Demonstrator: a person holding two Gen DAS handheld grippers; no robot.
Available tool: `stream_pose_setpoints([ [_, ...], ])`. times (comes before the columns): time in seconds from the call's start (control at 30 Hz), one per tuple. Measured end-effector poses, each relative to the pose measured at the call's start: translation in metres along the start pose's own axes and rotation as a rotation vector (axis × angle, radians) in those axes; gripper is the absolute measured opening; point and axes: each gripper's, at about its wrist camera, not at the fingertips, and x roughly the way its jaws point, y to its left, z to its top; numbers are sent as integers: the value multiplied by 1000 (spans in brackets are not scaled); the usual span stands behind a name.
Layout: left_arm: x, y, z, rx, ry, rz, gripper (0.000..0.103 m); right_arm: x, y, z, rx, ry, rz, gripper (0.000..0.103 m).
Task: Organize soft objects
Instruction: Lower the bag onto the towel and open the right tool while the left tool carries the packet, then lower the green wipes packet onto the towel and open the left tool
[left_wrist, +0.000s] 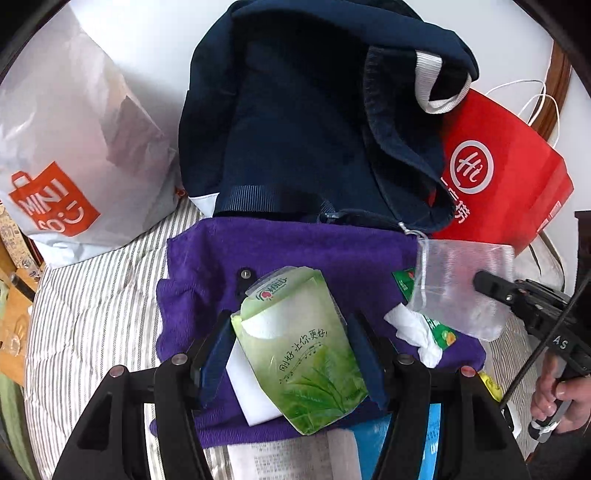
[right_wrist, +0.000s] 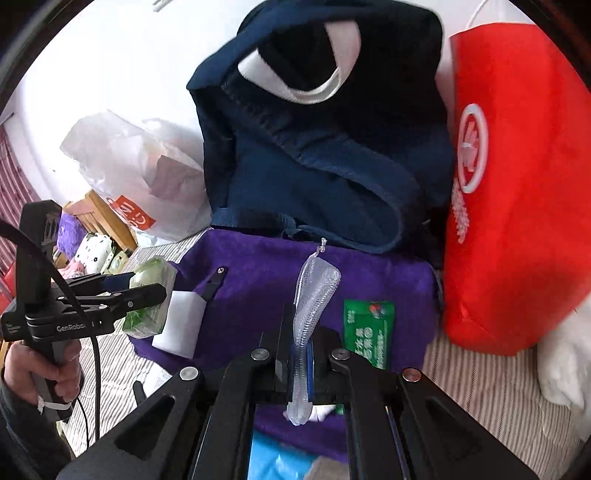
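Note:
My left gripper (left_wrist: 291, 354) is shut on a light green tissue pack (left_wrist: 299, 350) and holds it above a purple towel (left_wrist: 295, 247); it also shows in the right wrist view (right_wrist: 147, 295). My right gripper (right_wrist: 301, 343) is shut on a clear mesh pouch (right_wrist: 314, 295), seen in the left wrist view (left_wrist: 461, 284) hanging over the towel's right side. A dark green tissue pack (right_wrist: 367, 328) with crumpled white tissue (left_wrist: 417, 332) lies on the towel. A white sponge block (right_wrist: 181, 325) lies on the towel's left.
A navy backpack (left_wrist: 306, 122) stands open behind the towel. A red paper bag (left_wrist: 502, 173) stands to its right, a white Miniso bag (left_wrist: 66, 162) to its left. All rest on a striped bedsheet (left_wrist: 99, 306). A blue packet (right_wrist: 277, 461) lies near the front.

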Motion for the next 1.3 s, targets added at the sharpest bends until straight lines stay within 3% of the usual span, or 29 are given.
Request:
stream_pose_setpoints([
  [0.23, 10, 2, 8, 6, 6, -7, 60, 38, 2, 8, 5, 59, 34, 5],
  [0.4, 15, 4, 11, 9, 12, -9, 60, 58, -6, 5, -5, 88, -59, 5],
  [0.67, 28, 2, 19, 14, 18, -14, 60, 70, -14, 2, -9, 135, -81, 9],
  [0.77, 34, -1, 21, 16, 26, -20, 60, 67, -17, -2, -20, 158, -86, 16],
  [0.9, 43, -5, 23, 9, 30, -20, 60, 55, -19, -7, -31, 158, -121, 41],
  [1.3, 90, -11, 30, 13, 88, 15, 60, -4, -20, -20, 5, 78, -99, 45],
])
